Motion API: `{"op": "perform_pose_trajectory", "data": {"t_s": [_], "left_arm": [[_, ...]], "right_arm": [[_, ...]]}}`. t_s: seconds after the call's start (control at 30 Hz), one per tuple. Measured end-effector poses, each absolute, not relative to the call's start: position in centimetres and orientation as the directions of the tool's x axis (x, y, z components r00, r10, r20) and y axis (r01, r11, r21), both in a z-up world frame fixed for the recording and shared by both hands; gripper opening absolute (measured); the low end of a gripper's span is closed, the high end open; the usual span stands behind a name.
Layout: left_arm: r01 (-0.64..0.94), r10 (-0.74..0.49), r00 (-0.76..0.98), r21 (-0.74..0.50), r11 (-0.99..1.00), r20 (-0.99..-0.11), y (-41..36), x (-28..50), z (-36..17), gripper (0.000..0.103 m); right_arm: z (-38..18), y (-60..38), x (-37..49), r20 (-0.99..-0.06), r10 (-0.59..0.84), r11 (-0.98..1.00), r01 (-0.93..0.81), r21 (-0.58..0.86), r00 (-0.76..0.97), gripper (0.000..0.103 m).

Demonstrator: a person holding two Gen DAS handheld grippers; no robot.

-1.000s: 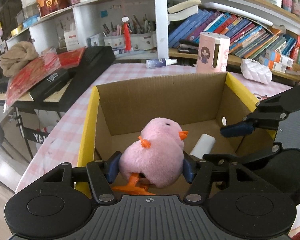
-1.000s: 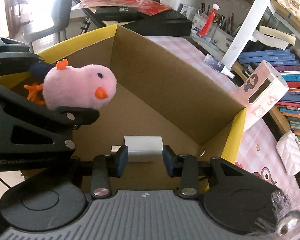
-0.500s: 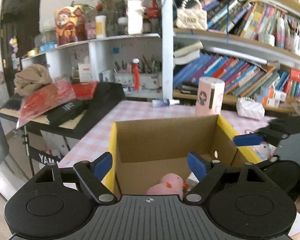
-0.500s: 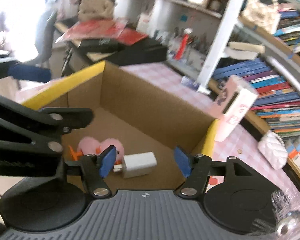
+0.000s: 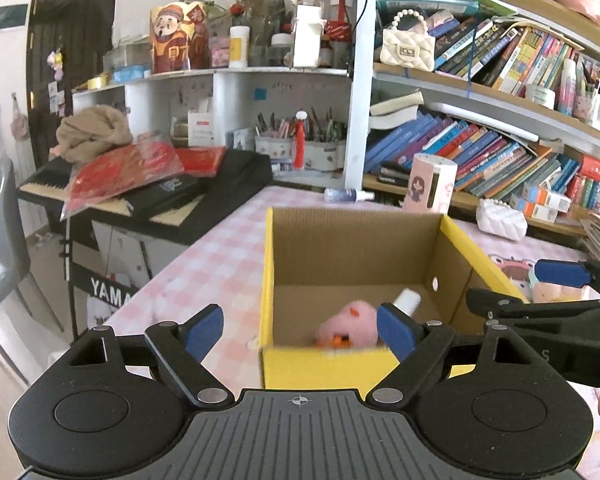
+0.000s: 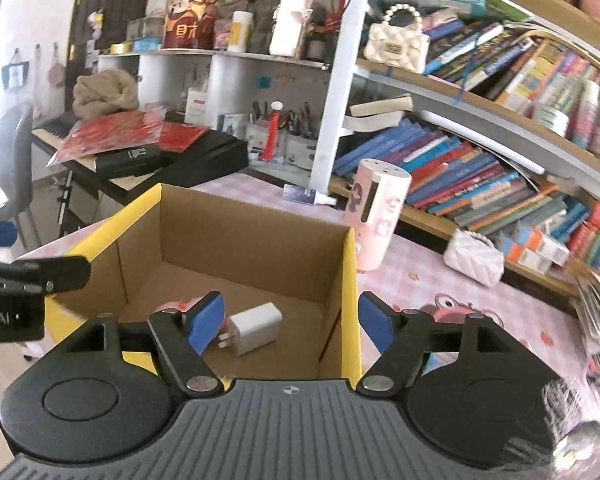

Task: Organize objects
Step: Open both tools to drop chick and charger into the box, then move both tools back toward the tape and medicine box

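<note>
Cardboard box [image 5: 356, 256] on pink-checked table [image 5: 212, 264]

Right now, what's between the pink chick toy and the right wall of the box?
The white charger plug lies on the box floor between the pink chick toy and the cardboard box's right wall; the right wrist view shows it best.

Pink plush [image 5: 352, 322] — blurred, half hidden by box wall [image 5: 324, 364]; in right view mostly behind tool pad.
</note>
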State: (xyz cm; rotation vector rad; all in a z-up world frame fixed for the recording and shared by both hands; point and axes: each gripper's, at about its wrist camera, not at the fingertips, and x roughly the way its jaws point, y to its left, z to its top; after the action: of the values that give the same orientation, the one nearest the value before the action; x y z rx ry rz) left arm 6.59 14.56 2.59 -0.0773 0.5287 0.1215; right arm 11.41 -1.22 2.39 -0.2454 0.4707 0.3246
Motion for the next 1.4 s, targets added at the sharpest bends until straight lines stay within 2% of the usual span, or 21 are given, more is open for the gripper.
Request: {"op": "perform_pose_trajectory", "data": {"t_s": [0.4, 0.87, 1.4], "left_arm": [[-0.136, 0.097, 0.8, -0.021, 0.99, -0.591, 14.5, 1.3, 0.3, 0.086], [-0.087, 0.081, 0.759, 0.023, 0.996, -0.646, 13.7, -2.2, -1.0, 0.086], [0.037, -0.013, 0.744, 0.021, 0.999, -0.669, 11.4, -3.3, -1.6, 0.087]], "right_arm": [[-0.5, -1.3, 5.1, -0.59, 0.162, 0.944, -0.298, -0.141, 0.791, 0.078], [-1.9, -1.6, 0.0, -0.622, 0.142, 0.948, -0.286, -0.138, 0.77, 0.085], [-2.4, -4.3, -3.0, -0.641, 0.047, 0.978, -0.167, -0.128, 0.766, 0.087]]}}
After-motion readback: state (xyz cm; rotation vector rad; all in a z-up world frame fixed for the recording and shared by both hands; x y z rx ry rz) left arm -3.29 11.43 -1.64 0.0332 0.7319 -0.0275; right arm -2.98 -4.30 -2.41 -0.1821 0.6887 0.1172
